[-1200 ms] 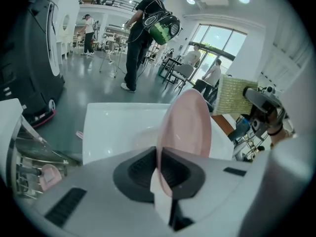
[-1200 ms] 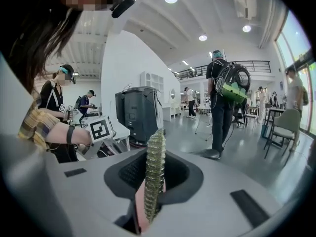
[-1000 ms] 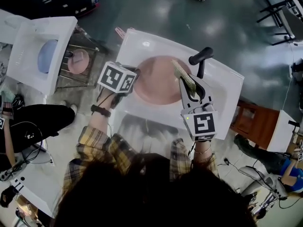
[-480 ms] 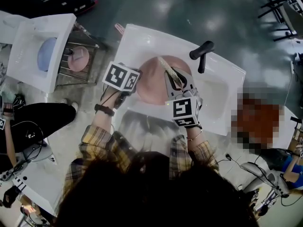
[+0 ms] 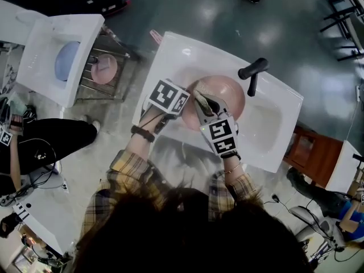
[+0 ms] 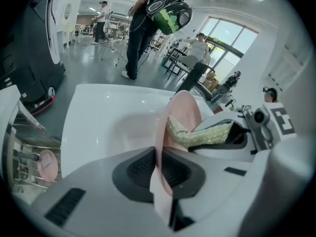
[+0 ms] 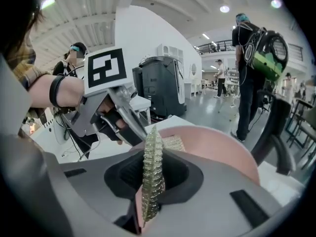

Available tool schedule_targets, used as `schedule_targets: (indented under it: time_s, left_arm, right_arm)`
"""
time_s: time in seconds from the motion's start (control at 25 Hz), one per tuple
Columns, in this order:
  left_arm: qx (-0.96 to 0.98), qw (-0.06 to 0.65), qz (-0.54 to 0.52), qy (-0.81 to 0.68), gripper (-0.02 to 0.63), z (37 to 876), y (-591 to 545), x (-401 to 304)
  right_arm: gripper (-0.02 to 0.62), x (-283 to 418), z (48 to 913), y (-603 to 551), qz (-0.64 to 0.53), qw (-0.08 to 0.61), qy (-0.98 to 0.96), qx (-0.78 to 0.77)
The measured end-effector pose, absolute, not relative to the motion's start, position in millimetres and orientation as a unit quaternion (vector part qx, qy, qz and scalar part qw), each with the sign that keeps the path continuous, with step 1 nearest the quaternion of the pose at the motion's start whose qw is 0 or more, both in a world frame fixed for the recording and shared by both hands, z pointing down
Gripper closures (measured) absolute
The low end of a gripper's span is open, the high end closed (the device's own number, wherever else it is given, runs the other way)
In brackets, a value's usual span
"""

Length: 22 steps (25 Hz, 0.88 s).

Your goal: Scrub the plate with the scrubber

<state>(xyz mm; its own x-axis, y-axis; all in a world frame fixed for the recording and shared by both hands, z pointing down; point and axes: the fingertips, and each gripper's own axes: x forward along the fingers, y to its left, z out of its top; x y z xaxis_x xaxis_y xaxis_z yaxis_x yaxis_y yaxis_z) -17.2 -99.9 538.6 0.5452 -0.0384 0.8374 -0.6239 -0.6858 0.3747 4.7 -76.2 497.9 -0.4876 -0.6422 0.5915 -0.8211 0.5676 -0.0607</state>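
Note:
A pink plate (image 5: 226, 95) stands tilted on edge in the white sink (image 5: 176, 56). My left gripper (image 5: 185, 108) is shut on the plate's left rim; in the left gripper view the rim (image 6: 159, 147) runs between the jaws of the left gripper (image 6: 160, 171). My right gripper (image 5: 203, 104) is shut on a yellow-green scrubber (image 5: 201, 101), which presses on the plate's face near the left gripper. In the right gripper view the scrubber (image 7: 152, 174) stands on edge in the right gripper (image 7: 150, 177), with the plate (image 7: 222, 149) behind it.
A black faucet (image 5: 253, 73) rises at the sink's far right. To the left stands a wire rack with a small pink plate (image 5: 104, 68), and a white basin holding a blue plate (image 5: 67, 60). A wooden stool (image 5: 307, 149) is at right. People stand in the hall.
My right gripper has swept the scrubber leftward across the plate's face, from its right part toward the left gripper. The left gripper keeps its hold on the rim.

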Motion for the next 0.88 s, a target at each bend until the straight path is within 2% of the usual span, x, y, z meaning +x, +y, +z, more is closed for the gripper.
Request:
schedule_targets:
  time_s: [0.24, 0.6, 0.88]
  left_arm:
    - [0.806, 0.345, 0.435, -0.204, 0.581, 545, -99, -20]
    - [0.799, 0.348, 0.450, -0.195, 0.581, 555, -96, -14]
    - [0.797, 0.350, 0.457, -0.185, 0.581, 560, -95, -12]
  right_arm:
    - [0.526, -5, 521, -64, 0.247, 0.234, -0.851, 0.400]
    - [0.526, -20, 560, -26, 0.325, 0.263, -0.849, 0.323]
    - [0.526, -6, 588, 16, 0.383, 0.294, -0.828, 0.287]
